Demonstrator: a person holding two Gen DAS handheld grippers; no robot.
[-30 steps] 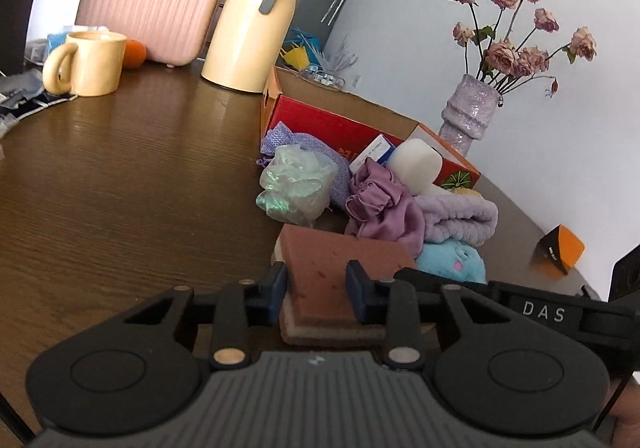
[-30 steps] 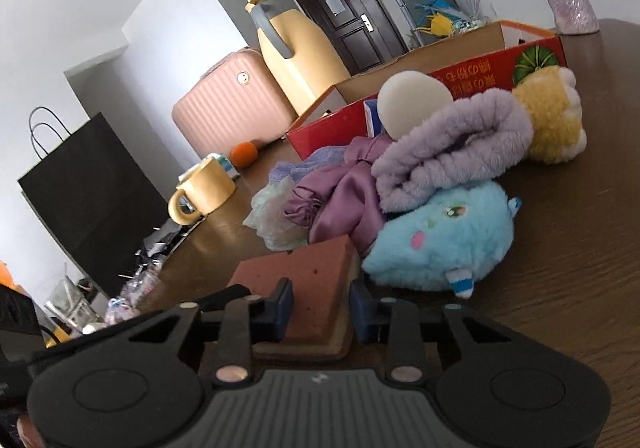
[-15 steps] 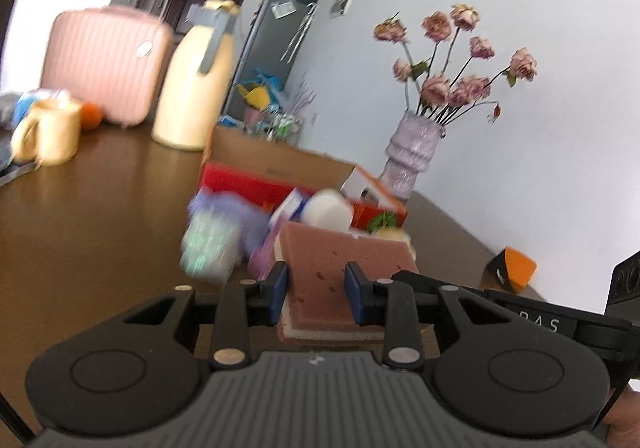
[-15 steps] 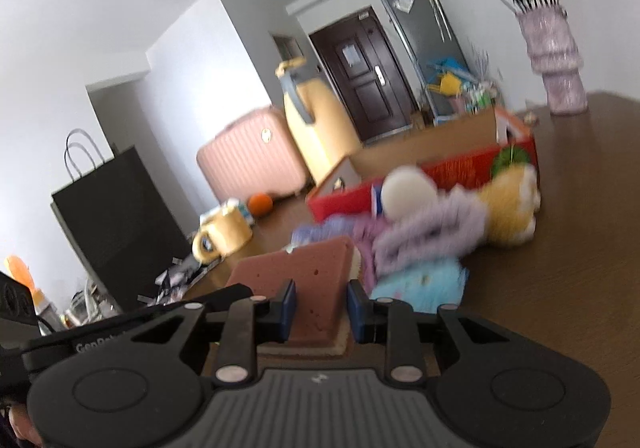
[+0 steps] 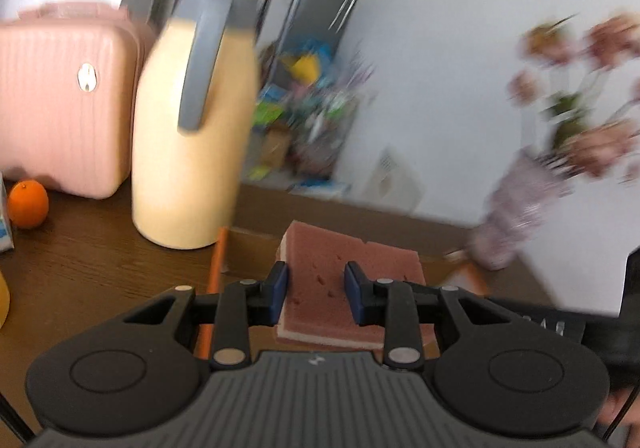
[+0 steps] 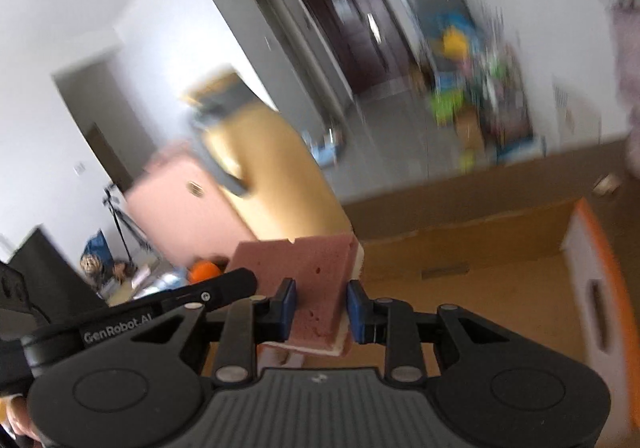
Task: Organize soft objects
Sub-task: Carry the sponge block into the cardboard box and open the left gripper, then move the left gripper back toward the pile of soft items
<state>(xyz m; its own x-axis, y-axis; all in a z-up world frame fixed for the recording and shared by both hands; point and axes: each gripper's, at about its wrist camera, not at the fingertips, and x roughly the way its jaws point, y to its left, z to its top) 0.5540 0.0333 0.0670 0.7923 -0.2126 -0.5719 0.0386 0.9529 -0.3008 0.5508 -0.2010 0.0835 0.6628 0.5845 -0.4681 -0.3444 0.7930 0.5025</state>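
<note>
Both grippers hold one reddish-brown sponge (image 5: 344, 272) with a pale underside, each at its own edge. My left gripper (image 5: 316, 290) is shut on it, blue pads pressing its sides. My right gripper (image 6: 322, 308) is shut on the same sponge (image 6: 308, 272) from the other side. The sponge hangs in the air over an open cardboard box (image 6: 480, 248) with an orange and white end wall. The left gripper's arm (image 6: 160, 312) shows at the left of the right wrist view. The other soft objects are out of view.
A tall cream thermos (image 5: 192, 136) with a grey handle stands just left of the box. Behind it sit a pink suitcase (image 5: 60, 100) and an orange (image 5: 27, 203). A purple vase (image 5: 516, 216) with dried flowers stands at the right. Both views are blurred.
Both grippers lifted the sponge off the table and carried it forward over the pile of soft things to above the open box. The thermos and suitcase now look much closer.
</note>
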